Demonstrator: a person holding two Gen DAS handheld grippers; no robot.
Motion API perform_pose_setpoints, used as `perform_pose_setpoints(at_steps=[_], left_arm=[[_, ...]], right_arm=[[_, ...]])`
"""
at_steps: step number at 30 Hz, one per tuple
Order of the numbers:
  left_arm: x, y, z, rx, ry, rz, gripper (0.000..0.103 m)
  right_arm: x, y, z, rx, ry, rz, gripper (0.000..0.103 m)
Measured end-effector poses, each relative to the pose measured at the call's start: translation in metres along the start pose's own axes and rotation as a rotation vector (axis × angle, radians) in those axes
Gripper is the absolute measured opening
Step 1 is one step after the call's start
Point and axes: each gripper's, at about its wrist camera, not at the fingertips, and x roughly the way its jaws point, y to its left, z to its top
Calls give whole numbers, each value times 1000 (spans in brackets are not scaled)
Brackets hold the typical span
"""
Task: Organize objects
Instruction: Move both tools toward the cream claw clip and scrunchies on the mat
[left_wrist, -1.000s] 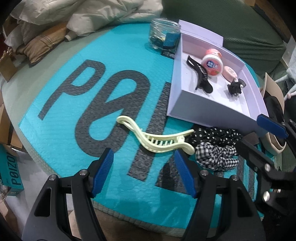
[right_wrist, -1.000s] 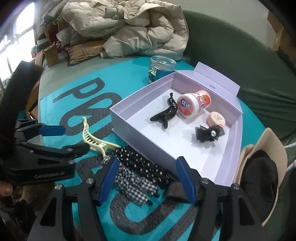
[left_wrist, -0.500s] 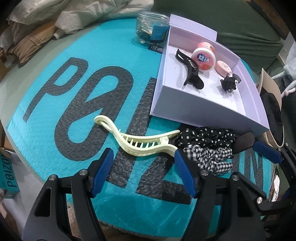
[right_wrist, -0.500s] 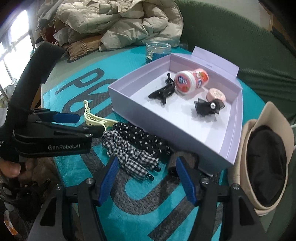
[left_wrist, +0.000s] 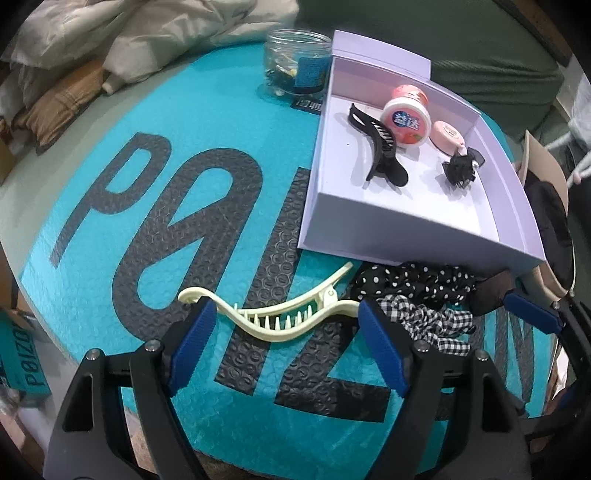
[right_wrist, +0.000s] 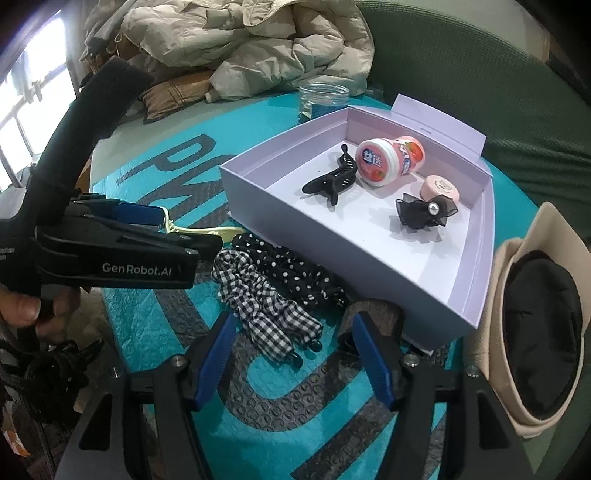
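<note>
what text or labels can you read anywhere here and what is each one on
"GenRobot.AI": side of the left hand-held gripper.
"POIZ": big black letters on the teal bubble mailer, cut off after that.
"POIZO": teal box at the left edge, partly cut off.
Two white Chinese characters, seemingly "益达": lid of the pink tub.
Small black tag under the glass jar: too blurred to read.
Round pink tin: print too small.

The lavender box is set on a teal mat printed with dark grey letters. Inside the box are seen a black claw clip, a black bow clip, a pink jar with a white lid, and a pale pink tin. Just in front of the box are seen a cream clip, a black white-dotted scrunchie and a black-and-white gingham scrunchie.
</note>
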Motion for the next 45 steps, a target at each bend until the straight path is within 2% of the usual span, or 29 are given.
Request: perform_pose_setpoints(at_steps=[3, 9, 15, 19, 28, 34, 37, 42, 45], left_arm=[[1, 2, 2, -14, -2, -7, 78], [5, 1, 3, -28, -14, 2, 82], [5, 2, 0, -46, -23, 1, 83], [-3, 7, -3, -69, -74, 23, 83], [5, 11, 1, -97, -41, -1, 84], [-5, 5, 5, -83, -89, 41, 84], [2, 3, 9, -52, -66, 52, 85], [7, 4, 11, -31, -64, 5, 88], [7, -3, 6, 6, -56, -45, 83]], right_arm=[[-3, -8, -4, 49, -24, -5, 67], [0, -28, -9, 142, -36, -109, 67], [9, -35, -13, 176, -28, -98, 67], [14, -35, -13, 178, -38, -104, 67], [24, -37, -17, 194, -39, -70, 67], [28, -39, -19, 209, -31, -49, 67], [30, -36, -19, 201, -25, -55, 67], [31, -32, -19, 186, -22, -60, 67], [32, -32, -20, 187, -20, -54, 67]])
